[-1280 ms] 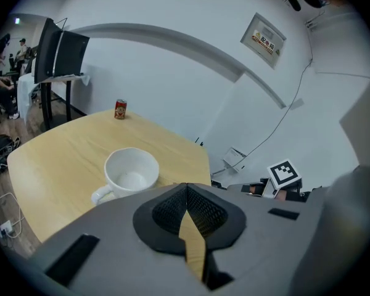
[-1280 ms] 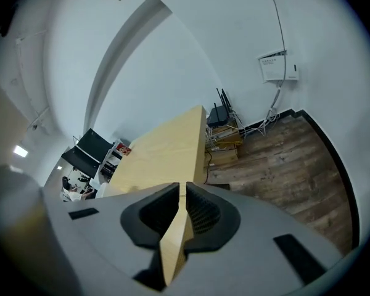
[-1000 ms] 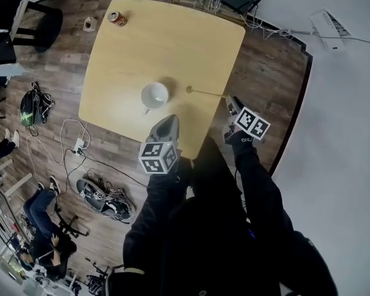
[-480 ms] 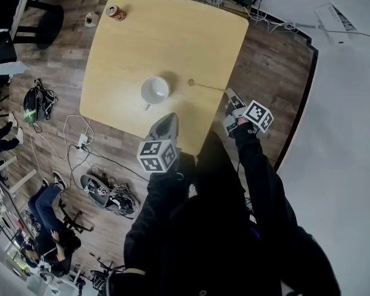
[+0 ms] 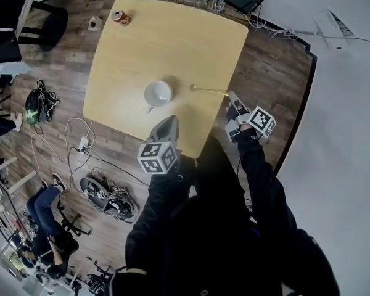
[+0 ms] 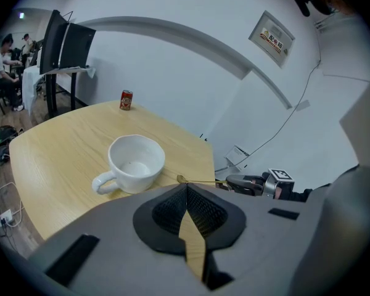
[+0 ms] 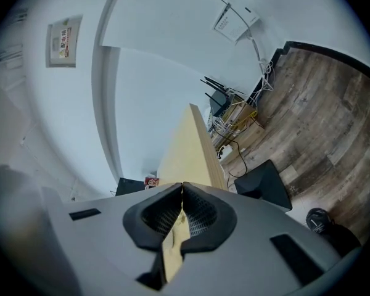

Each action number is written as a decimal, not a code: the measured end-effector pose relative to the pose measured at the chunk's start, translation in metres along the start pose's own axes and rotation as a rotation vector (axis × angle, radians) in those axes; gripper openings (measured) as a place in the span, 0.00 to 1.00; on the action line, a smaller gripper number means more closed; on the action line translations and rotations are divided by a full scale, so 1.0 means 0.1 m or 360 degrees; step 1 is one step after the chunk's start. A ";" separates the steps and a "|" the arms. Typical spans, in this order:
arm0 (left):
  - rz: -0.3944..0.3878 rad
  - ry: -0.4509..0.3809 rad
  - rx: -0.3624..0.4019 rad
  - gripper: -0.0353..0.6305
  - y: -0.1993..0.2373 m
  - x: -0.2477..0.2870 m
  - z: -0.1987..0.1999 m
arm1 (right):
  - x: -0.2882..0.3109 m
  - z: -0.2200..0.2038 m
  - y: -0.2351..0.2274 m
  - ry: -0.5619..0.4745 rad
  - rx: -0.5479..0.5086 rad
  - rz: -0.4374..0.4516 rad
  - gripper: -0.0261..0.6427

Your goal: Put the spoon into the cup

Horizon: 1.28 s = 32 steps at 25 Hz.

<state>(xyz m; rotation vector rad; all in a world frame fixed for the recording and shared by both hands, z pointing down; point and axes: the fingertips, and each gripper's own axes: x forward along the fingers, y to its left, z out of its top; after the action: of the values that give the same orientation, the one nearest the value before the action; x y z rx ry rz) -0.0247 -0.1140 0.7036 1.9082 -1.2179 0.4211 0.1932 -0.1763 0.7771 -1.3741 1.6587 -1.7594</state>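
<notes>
Pale wooden table [image 5: 172,42] with rounded corners, standing on a dark plank floor [image 5: 277,73]. Loose cables [image 5: 74,140] and a pair of shoes [image 5: 105,196] lay on the floor off the table's left edge. A white wall [image 6: 172,73] curved behind the table, with a framed sign [image 6: 271,39] hung high on it.

On the table:
- White cup [image 5: 157,94], upright and empty, near the middle.
- Red soda can [image 5: 119,17], at the far corner.
- Spoon [image 5: 206,90], lying just right of the cup and apart from it, handle reaching to the table's right edge.

Right claw [image 5: 231,96] was closed, its tips pinched on the end of the spoon's handle. Left claw [image 5: 171,118] hung over the near edge with its jaws together and nothing in them, pointed at the cup.
</notes>
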 end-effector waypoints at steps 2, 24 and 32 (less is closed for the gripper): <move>0.0000 -0.0025 -0.0006 0.10 -0.01 -0.04 0.06 | -0.03 0.02 0.14 0.0007 -0.0024 0.0029 0.08; 0.0188 -0.0203 -0.0171 0.10 0.67 -0.55 0.49 | 0.53 -0.75 1.79 0.0345 -0.0874 0.0179 0.08; 0.0228 -0.0208 -0.0213 0.10 0.90 -0.67 0.47 | 0.79 -1.10 1.77 0.0440 -0.1127 0.0029 0.08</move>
<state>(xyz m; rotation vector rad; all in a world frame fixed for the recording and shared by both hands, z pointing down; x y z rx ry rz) -0.1412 -0.1291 0.6727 1.7629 -1.4383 0.2853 0.0050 -0.2217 0.6657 -1.4000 2.6028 -1.4499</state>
